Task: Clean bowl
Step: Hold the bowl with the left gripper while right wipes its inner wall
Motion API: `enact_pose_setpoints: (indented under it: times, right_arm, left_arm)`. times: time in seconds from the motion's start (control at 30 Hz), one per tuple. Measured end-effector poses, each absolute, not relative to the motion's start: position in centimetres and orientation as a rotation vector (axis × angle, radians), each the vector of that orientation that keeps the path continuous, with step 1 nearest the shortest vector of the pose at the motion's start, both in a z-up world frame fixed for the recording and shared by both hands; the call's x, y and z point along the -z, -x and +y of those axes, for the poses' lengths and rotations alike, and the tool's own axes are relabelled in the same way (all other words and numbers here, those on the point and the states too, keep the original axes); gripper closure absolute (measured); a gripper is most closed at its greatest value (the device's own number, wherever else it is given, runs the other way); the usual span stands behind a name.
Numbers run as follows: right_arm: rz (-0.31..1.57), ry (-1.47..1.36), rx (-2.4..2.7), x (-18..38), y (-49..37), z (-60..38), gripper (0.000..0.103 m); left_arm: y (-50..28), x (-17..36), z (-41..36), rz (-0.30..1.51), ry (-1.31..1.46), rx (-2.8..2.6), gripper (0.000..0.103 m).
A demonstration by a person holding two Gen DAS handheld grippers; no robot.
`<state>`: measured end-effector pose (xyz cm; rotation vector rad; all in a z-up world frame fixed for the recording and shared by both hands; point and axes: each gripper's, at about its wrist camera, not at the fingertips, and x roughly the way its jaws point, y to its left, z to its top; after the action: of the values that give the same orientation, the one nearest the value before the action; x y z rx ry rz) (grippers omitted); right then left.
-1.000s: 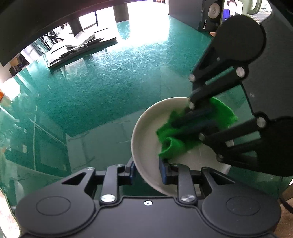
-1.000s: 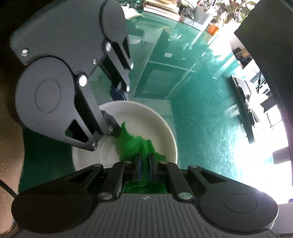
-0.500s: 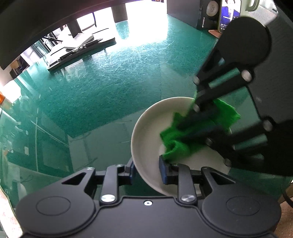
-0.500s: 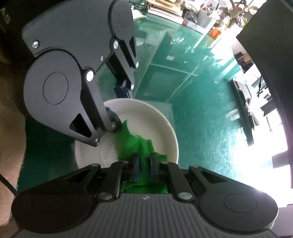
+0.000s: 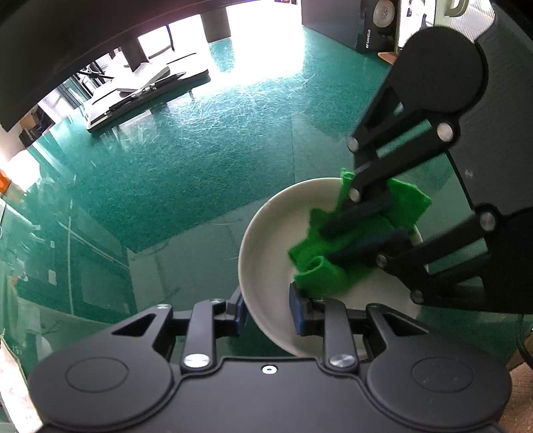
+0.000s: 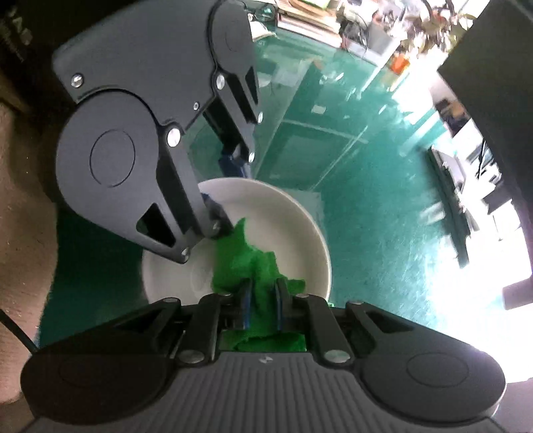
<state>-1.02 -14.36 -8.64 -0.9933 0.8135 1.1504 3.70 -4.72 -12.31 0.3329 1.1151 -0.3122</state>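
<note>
On the green glass tabletop (image 5: 186,173), seen from the left wrist camera, a dark flat stand with papers or devices on it (image 5: 146,93) sits at about ten o'clock, well apart from the work. Toward one o'clock a dark speaker box (image 5: 379,26) stands at the far edge of the table. The white bowl (image 5: 266,253) lies at about four o'clock of this view, close in front of the camera. The left gripper (image 5: 268,311) is clamped on the bowl's near rim: one blue-padded finger sits outside the wall at the bowl's seven o'clock, the other inside it at about six o'clock, with the rim pinched between them. Inside the bowl, spreading from its centre toward its two o'clock, lies a crumpled green cloth (image 5: 319,276). The right gripper (image 5: 363,229) reaches in from three o'clock of the view, its dark fingers closed on the cloth and pressing it down into the bowl.

In the right wrist view, the left gripper's body fills ten o'clock, its fingertip touching the bowl (image 6: 293,219) at the rim's ten o'clock. The cloth (image 6: 246,263) runs from the bowl's middle down to six o'clock, where the right gripper (image 6: 261,296) holds a fold squeezed between its two blue pads. Cluttered shelves with books and plants (image 6: 349,23) stand far off at twelve to one o'clock.
</note>
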Motion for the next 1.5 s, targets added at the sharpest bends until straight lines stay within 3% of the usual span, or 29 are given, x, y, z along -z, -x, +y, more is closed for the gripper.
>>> enact_pose_setpoints:
  times: [0.47,0.73,0.8,0.97,1.07,1.27,1.5]
  right_arm:
    - [0.958,0.806,-1.199,8.7,-1.3,-14.6,0.083]
    - [1.056,0.732,-1.238,9.2,-1.9,-13.7,0.090]
    - [1.040,0.766,-1.240,9.3,-2.0,-13.3,0.090]
    - [0.781,1.014,-1.149,10.0,-0.9,-11.6,0.093]
    - [0.713,1.006,-1.149,9.8,-0.9,-11.5,0.093]
    - [0.943,0.941,-1.192,9.6,-1.2,-12.1,0.089]
    - [1.109,0.650,-1.285,9.1,-2.9,-12.2,0.089]
  left_arm:
    - [-3.6,12.3,-4.7,1.113,-0.332,0.313,0.076]
    - [-3.7,12.4,-4.5,1.112,-0.328,0.313,0.074]
    - [-3.7,12.4,-4.6,1.111,-0.334,0.314,0.074]
    - [-3.7,12.4,-4.7,1.107,-0.346,0.323,0.075]
    - [-3.7,12.4,-4.8,1.104,-0.354,0.325,0.075]
    - [-3.7,12.4,-4.7,1.104,-0.351,0.325,0.074]
    - [-3.7,12.4,-4.8,1.105,-0.353,0.324,0.074]
